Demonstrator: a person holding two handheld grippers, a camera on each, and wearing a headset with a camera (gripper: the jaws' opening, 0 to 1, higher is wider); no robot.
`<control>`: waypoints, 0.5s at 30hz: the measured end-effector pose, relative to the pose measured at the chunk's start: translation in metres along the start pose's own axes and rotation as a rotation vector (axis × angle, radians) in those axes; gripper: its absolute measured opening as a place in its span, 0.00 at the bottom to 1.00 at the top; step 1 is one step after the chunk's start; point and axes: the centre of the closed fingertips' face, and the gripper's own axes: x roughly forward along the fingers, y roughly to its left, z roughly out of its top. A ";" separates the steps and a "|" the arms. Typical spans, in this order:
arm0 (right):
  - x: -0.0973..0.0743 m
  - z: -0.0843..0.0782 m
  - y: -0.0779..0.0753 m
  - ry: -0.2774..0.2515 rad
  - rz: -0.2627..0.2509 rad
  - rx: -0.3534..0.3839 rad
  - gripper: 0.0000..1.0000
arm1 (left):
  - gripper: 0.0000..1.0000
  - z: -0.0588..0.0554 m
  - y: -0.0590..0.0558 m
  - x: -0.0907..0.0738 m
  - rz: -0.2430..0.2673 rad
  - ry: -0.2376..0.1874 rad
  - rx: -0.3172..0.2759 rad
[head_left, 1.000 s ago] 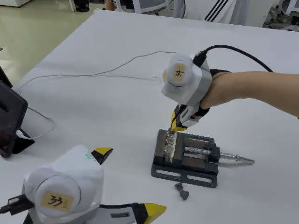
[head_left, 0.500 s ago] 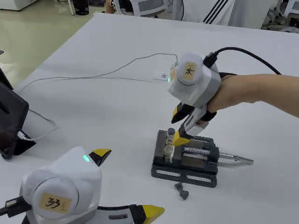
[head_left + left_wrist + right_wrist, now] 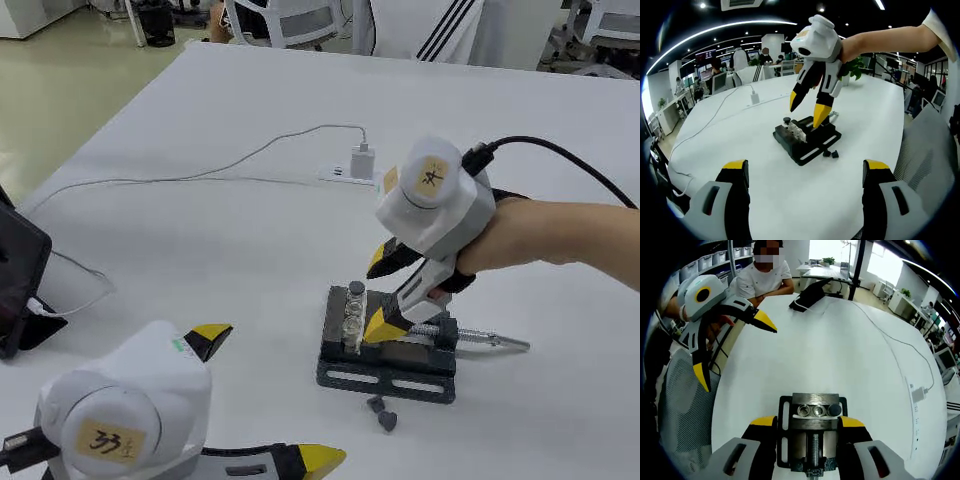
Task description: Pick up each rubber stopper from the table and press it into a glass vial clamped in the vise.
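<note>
1. A small dark vise (image 3: 388,352) is set on the white counter (image 3: 200,230), with its screw handle pointing toward the right of the head view.
2. Three clear glass vials (image 3: 351,318) are clamped upright in a row in the vise.
3. In the right gripper view the row is seen from above. Two mouths are open, and the vial at the right end is capped by a dark grey rubber stopper (image 3: 834,410). In the head view this capped vial is the farthest in the row.
4. Two loose stoppers (image 3: 381,413) — dark grey, small, plug-shaped — are seen lying close together on the counter, just beside the near edge of the vise base.
5. The right gripper (image 3: 382,292) is held by a hand (image 3: 500,235) above the vise. Its yellow-tipped jaws are spread and nothing is held between them. The lower tip is seen over the vise body beside the vials; contact cannot be told.
6. The left gripper (image 3: 265,397) is held low at the near left of the head view, well apart from the vise. Its jaws are spread wide and empty.
7. A white charger (image 3: 360,160) with a thin cable (image 3: 200,178) is seen farther back on the counter, and a dark device (image 3: 15,270) is propped at the left edge.
</note>
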 end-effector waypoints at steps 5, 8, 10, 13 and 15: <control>-0.009 0.001 0.012 -0.072 -0.032 0.065 0.43 | 0.93 -0.001 0.002 -0.002 -0.006 0.006 0.015; -0.013 0.001 0.021 -0.146 -0.051 0.143 0.41 | 0.93 0.000 0.004 -0.004 -0.005 0.004 0.022; -0.014 -0.006 0.031 -0.152 -0.043 0.164 0.40 | 0.93 0.001 0.003 -0.005 -0.007 0.003 0.030; -0.013 -0.014 0.042 -0.164 -0.064 0.190 0.39 | 0.93 0.002 0.002 -0.007 -0.009 -0.001 0.033; -0.012 -0.017 0.050 -0.194 -0.074 0.227 0.39 | 0.93 0.001 0.002 -0.007 -0.011 -0.003 0.034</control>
